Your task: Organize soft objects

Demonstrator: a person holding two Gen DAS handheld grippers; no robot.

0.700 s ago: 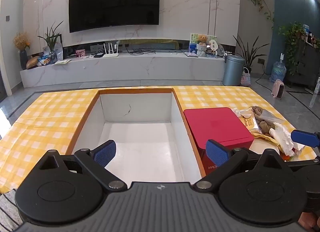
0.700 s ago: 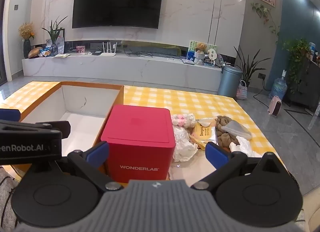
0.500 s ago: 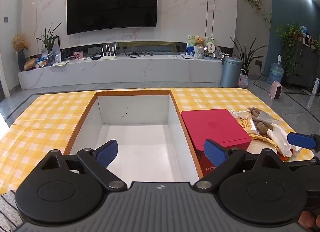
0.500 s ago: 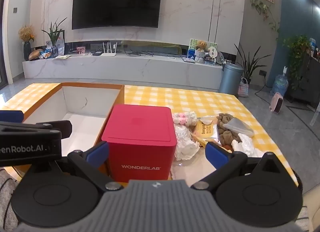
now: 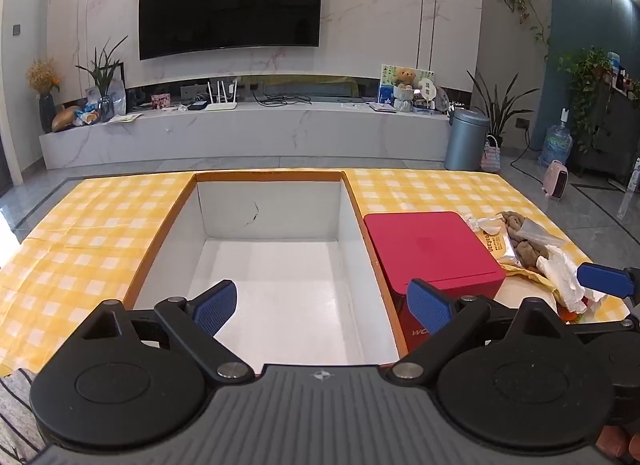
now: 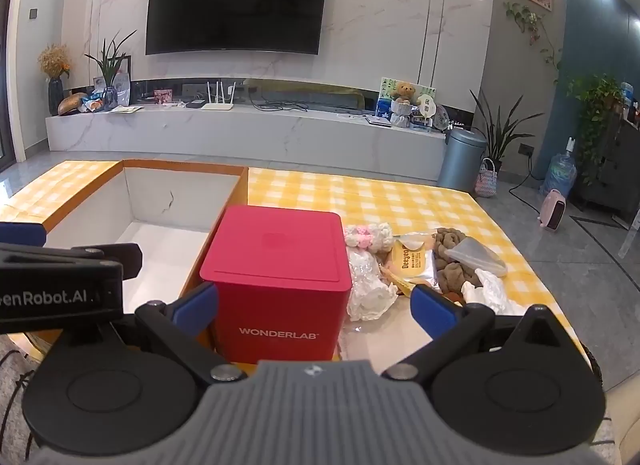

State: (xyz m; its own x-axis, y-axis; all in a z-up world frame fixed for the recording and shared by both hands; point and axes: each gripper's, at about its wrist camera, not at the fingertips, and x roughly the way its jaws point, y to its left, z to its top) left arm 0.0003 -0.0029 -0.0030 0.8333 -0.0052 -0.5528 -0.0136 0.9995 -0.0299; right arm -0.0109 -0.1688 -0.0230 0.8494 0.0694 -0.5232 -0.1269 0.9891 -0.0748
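Moved: both views barely shifted | jaws: left gripper and right gripper spread, empty | soft pile ahead-right of right gripper, nearer it; box under left.

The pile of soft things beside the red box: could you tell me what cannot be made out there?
- Left wrist view: the red box hides the pile's near left side; the right claw's fingertip covers its near edge.
- Right wrist view: the right claw's fingertip hides the pile's front; the items under the snack packet and brown knit are buried.
- The packet's print is too small to read in full.
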